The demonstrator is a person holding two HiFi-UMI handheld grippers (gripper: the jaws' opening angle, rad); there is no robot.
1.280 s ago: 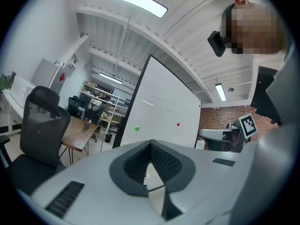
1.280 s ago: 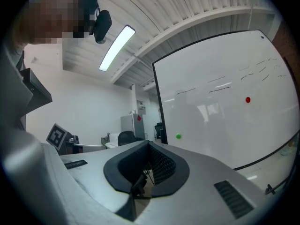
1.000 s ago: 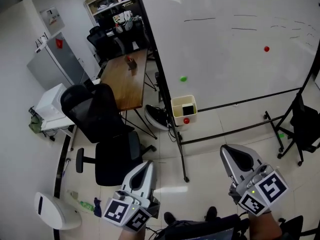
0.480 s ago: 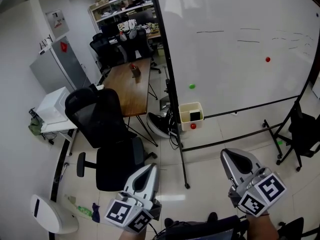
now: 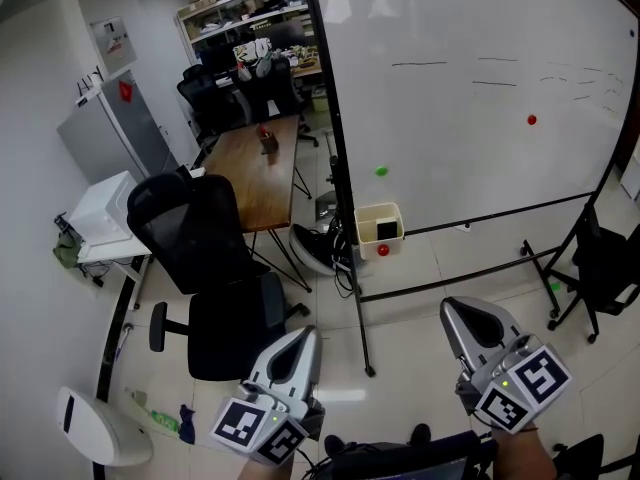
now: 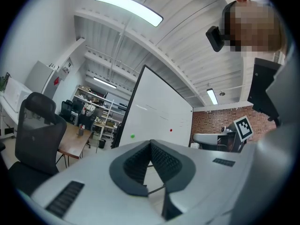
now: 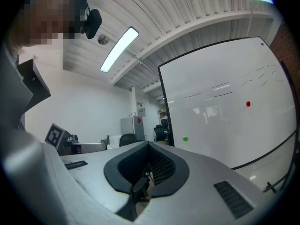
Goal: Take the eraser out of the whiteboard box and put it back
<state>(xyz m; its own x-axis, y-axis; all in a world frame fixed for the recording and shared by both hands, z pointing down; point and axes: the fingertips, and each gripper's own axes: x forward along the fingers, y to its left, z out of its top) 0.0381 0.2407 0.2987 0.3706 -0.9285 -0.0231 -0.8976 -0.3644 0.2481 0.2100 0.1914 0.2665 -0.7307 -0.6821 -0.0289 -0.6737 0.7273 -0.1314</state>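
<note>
A cream whiteboard box [image 5: 378, 214] hangs at the whiteboard's [image 5: 480, 88] lower left corner, far ahead of me. A black eraser [image 5: 385, 231] stands inside it, and a red magnet [image 5: 382, 250] sits on its front. My left gripper [image 5: 304, 335] and right gripper [image 5: 461, 309] are low in the head view, well short of the box, both pointing level toward the board. Each is shut with nothing between its pads. The pads also meet at the tip in the left gripper view [image 6: 150, 143] and in the right gripper view [image 7: 149, 146].
A black office chair [image 5: 200, 238] and a wooden table [image 5: 262, 173] stand left of the board. The board's black stand legs [image 5: 362, 318] cross the tiled floor ahead. Another dark chair [image 5: 603, 258] is at the right edge. A green magnet [image 5: 381, 171] and a second red magnet [image 5: 531, 120] sit on the board.
The head view has shifted, so the box now sits a little lower and further right in the picture. Both grippers stay shut and hold nothing.
</note>
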